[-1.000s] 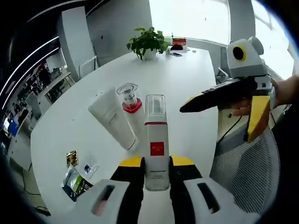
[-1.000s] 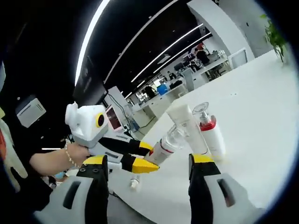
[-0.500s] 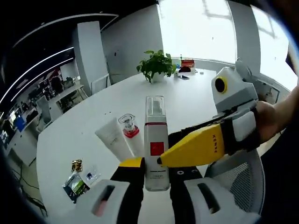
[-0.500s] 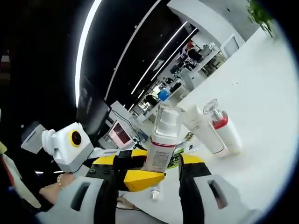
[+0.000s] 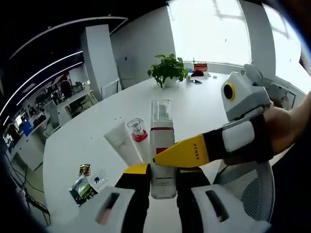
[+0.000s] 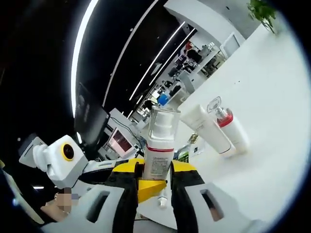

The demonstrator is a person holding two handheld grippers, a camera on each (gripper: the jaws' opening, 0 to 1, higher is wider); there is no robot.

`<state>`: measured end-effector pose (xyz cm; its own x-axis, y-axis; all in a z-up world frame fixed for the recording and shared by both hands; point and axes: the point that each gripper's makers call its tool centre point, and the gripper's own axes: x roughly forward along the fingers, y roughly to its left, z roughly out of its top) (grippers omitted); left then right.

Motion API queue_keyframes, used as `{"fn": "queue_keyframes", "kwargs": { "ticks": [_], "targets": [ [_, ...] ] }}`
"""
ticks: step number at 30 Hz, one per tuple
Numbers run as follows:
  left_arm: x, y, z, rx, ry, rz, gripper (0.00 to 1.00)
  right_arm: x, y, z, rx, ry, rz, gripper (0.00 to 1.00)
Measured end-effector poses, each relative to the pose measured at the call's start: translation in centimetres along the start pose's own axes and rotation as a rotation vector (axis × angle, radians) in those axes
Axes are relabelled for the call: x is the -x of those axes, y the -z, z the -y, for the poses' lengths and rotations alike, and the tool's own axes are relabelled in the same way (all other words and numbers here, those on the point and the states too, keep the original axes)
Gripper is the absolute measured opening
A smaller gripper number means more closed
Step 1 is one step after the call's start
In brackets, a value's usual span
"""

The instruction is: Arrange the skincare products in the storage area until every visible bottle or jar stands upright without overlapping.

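A tall white bottle [image 5: 163,148] with a clear cap and a red label stands upright between the jaws of my left gripper [image 5: 163,171], which is shut on its lower body. My right gripper [image 5: 167,158] reaches in from the right, one yellow finger [image 5: 187,153] lying across the bottle's front. In the right gripper view the same bottle [image 6: 158,148] sits between the jaws of my right gripper [image 6: 154,171], which are closed against it. On the white table [image 5: 194,104] behind, a white tube [image 5: 120,144] leans beside a red-collared pump bottle [image 5: 139,141].
Small sachets [image 5: 85,183] lie at the table's near left edge. A potted plant [image 5: 167,70] and small items stand at the far end. A mesh office chair [image 5: 245,191] is at the right, below a person's hand. Desks fill the room behind.
My right gripper has closed in on the bottle held by my left gripper, its jaws narrowing from a wide gap to contact. Both views have shifted a little with the hands.
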<state>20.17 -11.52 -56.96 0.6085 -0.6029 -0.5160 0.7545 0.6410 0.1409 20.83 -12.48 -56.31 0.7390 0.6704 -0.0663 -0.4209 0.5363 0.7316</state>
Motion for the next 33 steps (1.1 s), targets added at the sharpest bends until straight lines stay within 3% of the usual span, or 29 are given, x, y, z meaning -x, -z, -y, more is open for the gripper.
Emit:
{"fn": "queue_keyframes", "kwargs": {
  "ticks": [4,6,9,14,17,27,31,33],
  "targets": [
    [0.2,0.0,0.0,0.009,-0.01,0.001,0.23,-0.1,0.1,-0.2,0.004,-0.004,0.006,0.24],
    [0.3,0.0,0.3,0.023,-0.014,0.007,0.23,0.1,-0.1,-0.1,0.058,-0.004,0.005,0.21],
    [0.6,-0.5,0.5,0.053,-0.006,0.029,0.23,0.6,-0.3,-0.5,0.006,-0.022,0.014,0.2],
    [0.3,-0.5,0.8,0.045,0.007,0.035,0.24,0.8,-0.4,-0.6,0.057,-0.01,0.0,0.19],
    [0.4,-0.8,0.9,0.062,0.03,0.068,0.25,0.9,-0.5,-0.5,0.045,-0.016,0.004,0.18],
    [1.3,-0.5,1.1,0.083,0.118,0.064,0.33,0.8,-1.1,-0.6,0.083,-0.061,0.003,0.18],
    [2.4,-1.4,1.6,0.096,0.214,0.087,0.36,1.3,-1.3,-2.1,0.193,-0.215,-0.044,0.18],
    [2.9,-1.9,1.4,0.096,0.241,0.091,0.37,1.5,-1.5,-1.8,0.28,-0.211,-0.067,0.18]
  ]
}}
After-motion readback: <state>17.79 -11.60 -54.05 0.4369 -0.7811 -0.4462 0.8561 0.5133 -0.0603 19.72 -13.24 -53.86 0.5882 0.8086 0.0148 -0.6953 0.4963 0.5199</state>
